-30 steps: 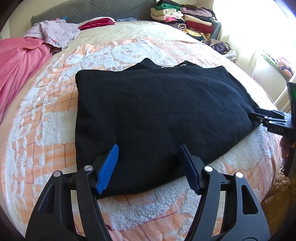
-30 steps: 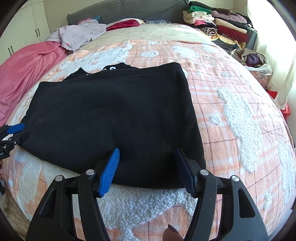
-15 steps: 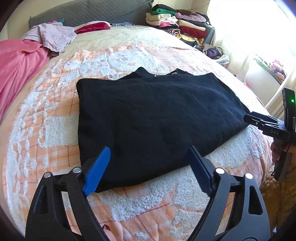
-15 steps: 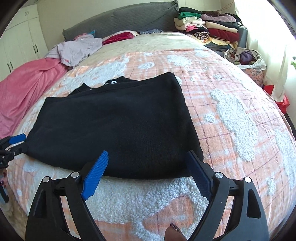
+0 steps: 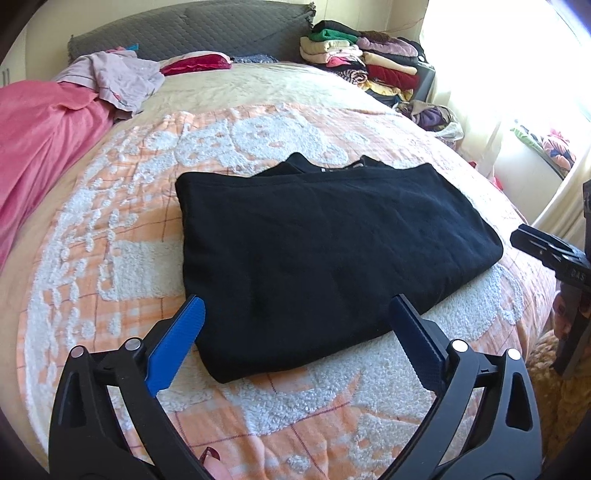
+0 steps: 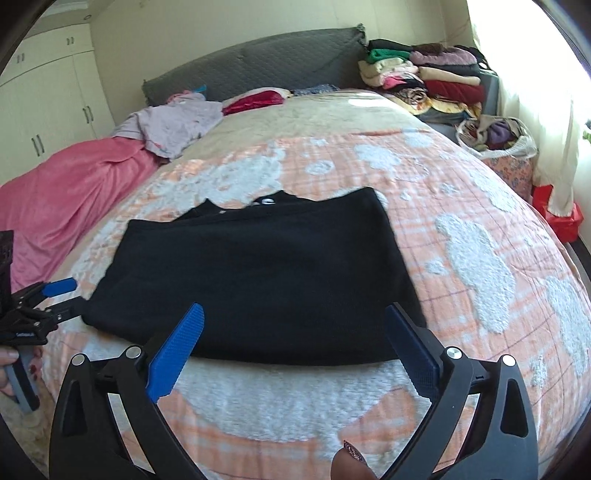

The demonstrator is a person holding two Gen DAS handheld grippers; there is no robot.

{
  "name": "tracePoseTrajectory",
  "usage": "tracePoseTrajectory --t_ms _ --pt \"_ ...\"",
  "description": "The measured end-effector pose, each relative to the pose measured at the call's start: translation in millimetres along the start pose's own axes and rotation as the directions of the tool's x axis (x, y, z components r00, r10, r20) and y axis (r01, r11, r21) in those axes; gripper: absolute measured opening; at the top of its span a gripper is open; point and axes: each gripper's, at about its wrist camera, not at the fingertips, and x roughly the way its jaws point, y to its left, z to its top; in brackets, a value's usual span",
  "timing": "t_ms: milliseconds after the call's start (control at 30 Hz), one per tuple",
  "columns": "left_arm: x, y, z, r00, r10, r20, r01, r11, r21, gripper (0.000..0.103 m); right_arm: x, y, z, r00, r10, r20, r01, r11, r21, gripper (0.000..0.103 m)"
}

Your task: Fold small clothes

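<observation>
A black garment [image 5: 332,240] lies folded flat into a rectangle on the orange and white bedspread [image 5: 110,258]; its collar peeks out at the far edge. It also shows in the right wrist view [image 6: 266,273]. My left gripper [image 5: 295,328] is open and empty, held just off the garment's near edge. My right gripper [image 6: 293,332] is open and empty, also just off the near edge. The right gripper shows at the right side of the left wrist view [image 5: 546,251]. The left gripper shows at the left side of the right wrist view [image 6: 48,299].
A pink blanket [image 5: 40,147] and a lilac garment [image 5: 114,74] lie at the bed's left. A stack of folded clothes [image 5: 362,66] stands at the back right by the grey headboard [image 5: 192,33]. A bag of clothes [image 6: 495,136] sits beside the bed. White wardrobes [image 6: 48,92] stand at left.
Both grippers have opened wider and pulled back and up from the garment's near edge. The garment lies still and looks smaller in both views.
</observation>
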Motion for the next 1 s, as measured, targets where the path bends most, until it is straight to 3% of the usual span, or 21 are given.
tracePoseTrajectory --t_ms 567,1000 --pt "-14.2 30.8 8.8 0.996 0.076 0.044 -0.072 0.994 -0.078 0.093 8.4 96.9 14.4 0.990 0.140 -0.019 -0.141 0.976 -0.168 0.097" --pt "-10.8 71.3 13.6 0.986 0.159 0.038 -0.151 0.975 -0.165 0.093 34.6 157.9 3.6 0.976 0.204 -0.075 -0.217 0.935 -0.281 0.097"
